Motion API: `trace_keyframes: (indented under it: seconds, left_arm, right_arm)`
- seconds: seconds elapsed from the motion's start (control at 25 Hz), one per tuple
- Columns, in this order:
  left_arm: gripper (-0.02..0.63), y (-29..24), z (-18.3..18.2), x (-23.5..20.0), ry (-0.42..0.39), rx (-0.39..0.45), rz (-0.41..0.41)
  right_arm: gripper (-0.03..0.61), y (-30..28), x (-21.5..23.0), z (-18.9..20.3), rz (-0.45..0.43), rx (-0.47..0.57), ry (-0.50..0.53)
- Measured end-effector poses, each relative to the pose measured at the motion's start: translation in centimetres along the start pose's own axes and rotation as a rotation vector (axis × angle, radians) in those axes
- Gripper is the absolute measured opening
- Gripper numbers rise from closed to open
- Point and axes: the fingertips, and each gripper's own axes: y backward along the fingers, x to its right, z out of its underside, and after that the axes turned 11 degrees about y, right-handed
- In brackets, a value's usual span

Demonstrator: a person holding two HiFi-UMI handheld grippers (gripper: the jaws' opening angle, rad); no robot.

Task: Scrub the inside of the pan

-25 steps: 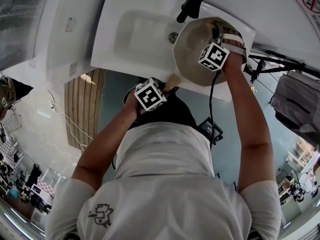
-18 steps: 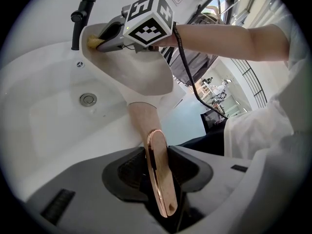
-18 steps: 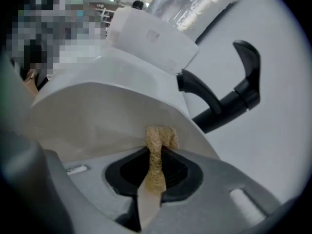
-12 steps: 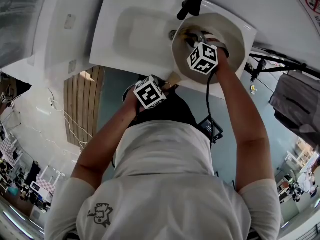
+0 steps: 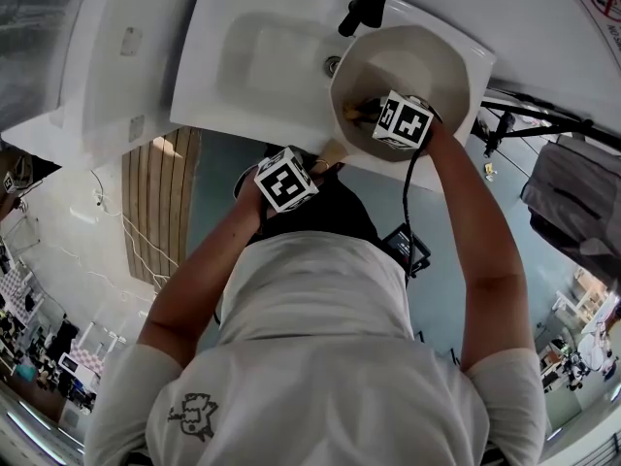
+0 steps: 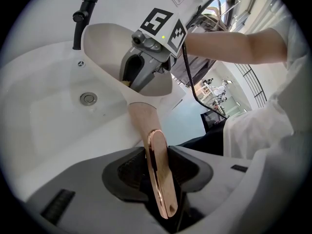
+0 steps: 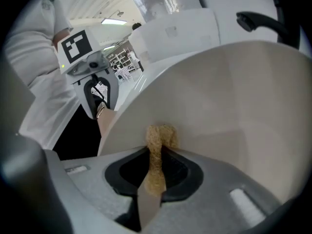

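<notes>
L tool [image 6: 158, 165] clamps the stiff, prob. slick handle [image 6: 144, 121] of the light-looking pan [image 5: 439, 61]; R tool [image 7: 155, 164] pinches the soft scourer [image 7: 161, 135].

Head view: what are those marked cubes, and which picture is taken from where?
No robot: a person holds a two-jaw gripper in each hand; the cubes are parts of them. The head view looks down from the person's head onto a white sink with a black tap. The other two cameras ride on the grippers. The left gripper is clamped on the handle of the pan, at the sink. The right gripper pinches a tan scrub pad against the pan's inside.
</notes>
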Motion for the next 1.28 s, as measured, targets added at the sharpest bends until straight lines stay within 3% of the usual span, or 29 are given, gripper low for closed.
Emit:
trace_keyframes:
  seconds: [0.16,0.32,0.48,0.64,0.8,1.04,1.16,1.28]
  left_arm:
    - [0.147,0.1,0.0,-0.1,0.007,0.0,-0.01]
    - [0.147,0.1,-0.1,-0.3,0.001,0.008,-0.034]
    - [0.149,-0.1,-0.1,-0.3,-0.007,0.006,-0.039]
    - [0.147,-0.1,-0.1,-0.3,-0.006,0.007,-0.04]
    - [0.147,-0.3,-0.2,-0.4,-0.036,-0.01,-0.064]
    - [0.147,-0.6,0.0,-0.3,-0.022,-0.02,-0.045]
    - [0.147,-0.5,0.0,0.2,-0.01,-0.024,-0.017]
    - [0.152,-0.6,0.0,0.8,-0.008,-0.029,0.003]
  right_arm:
    - [0.063,0.1,-2.5,3.1,-0.125,-0.125,-0.032]
    - [0.063,1.8,-3.6,7.6,-0.162,-0.373,-0.058]
    - [0.064,3.3,-2.4,12.2,-0.092,-0.618,0.004]
    - [0.066,5.2,1.9,15.4,0.101,-0.794,0.079]
    - [0.066,7.0,7.2,14.8,0.346,-0.778,0.053]
    - [0.064,10.0,12.2,11.8,0.629,-0.721,0.057]
    - [0.064,10.3,13.8,9.6,0.708,-0.641,0.07]
    - [0.064,9.6,14.7,7.1,0.732,-0.534,0.043]
